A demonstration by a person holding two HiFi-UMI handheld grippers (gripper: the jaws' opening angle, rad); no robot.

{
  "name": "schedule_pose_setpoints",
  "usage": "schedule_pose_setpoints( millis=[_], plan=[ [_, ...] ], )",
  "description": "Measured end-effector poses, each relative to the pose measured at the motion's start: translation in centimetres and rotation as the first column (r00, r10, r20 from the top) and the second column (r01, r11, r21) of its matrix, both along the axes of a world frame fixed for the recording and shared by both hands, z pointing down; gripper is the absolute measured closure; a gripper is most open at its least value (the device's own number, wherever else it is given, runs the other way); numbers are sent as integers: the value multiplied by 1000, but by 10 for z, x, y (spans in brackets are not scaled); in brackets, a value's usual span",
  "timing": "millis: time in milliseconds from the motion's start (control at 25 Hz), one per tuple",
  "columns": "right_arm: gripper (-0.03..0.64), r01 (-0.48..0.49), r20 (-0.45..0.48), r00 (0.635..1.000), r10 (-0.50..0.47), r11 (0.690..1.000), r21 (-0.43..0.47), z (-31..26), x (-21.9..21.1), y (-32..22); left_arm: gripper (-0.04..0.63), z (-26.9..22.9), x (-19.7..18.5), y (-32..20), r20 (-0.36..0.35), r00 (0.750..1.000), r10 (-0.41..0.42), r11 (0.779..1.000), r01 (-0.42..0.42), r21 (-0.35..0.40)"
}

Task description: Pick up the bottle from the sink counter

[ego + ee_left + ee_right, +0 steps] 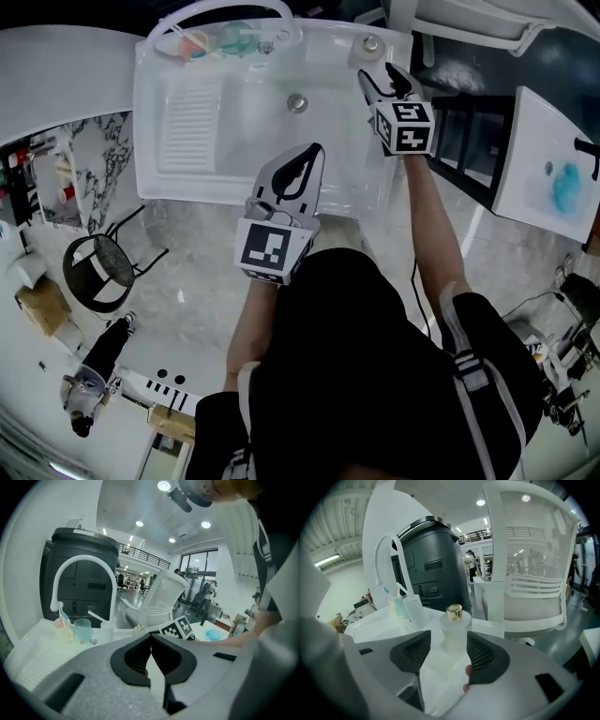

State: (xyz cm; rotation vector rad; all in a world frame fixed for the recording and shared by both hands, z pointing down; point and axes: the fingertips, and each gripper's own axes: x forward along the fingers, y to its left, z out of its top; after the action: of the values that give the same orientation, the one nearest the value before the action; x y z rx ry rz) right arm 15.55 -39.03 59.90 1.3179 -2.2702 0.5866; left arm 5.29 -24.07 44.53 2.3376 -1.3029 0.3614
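Observation:
A small frosted bottle [372, 43] with a gold cap stands on the back right corner of the white sink [147, 112]. My right gripper [380, 77] points at it from the front, jaws open. In the right gripper view the bottle [454, 629] stands upright just past the pads, in line with the gap of the right gripper [449, 641], and neither pad presses on it. My left gripper [314, 152] hovers over the basin's front part with its jaws shut and empty; in the left gripper view its tips [151, 637] meet.
A white arched faucet [225, 9], a pink cup [192, 44] and a teal cup [234, 37] stand at the sink's back. The drain [297, 102] lies mid-basin, a ribbed board [192, 117] to its left. A white chair [534, 573] and a dark cabinet [431, 569] stand behind.

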Motion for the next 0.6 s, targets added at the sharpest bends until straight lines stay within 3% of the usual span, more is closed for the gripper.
schedule_pose_setpoints(
  millis=[240,600],
  plan=[
    [325,-2,-34,999,2,1000,1,10,-1,-17,575,2,-6,-2,23,999,-30,1000,30,4],
    [318,-9,-68,998,10,1000,8,20,-7,-36,575,2,-15,-6,18,998,-54,999,54,8]
  ],
)
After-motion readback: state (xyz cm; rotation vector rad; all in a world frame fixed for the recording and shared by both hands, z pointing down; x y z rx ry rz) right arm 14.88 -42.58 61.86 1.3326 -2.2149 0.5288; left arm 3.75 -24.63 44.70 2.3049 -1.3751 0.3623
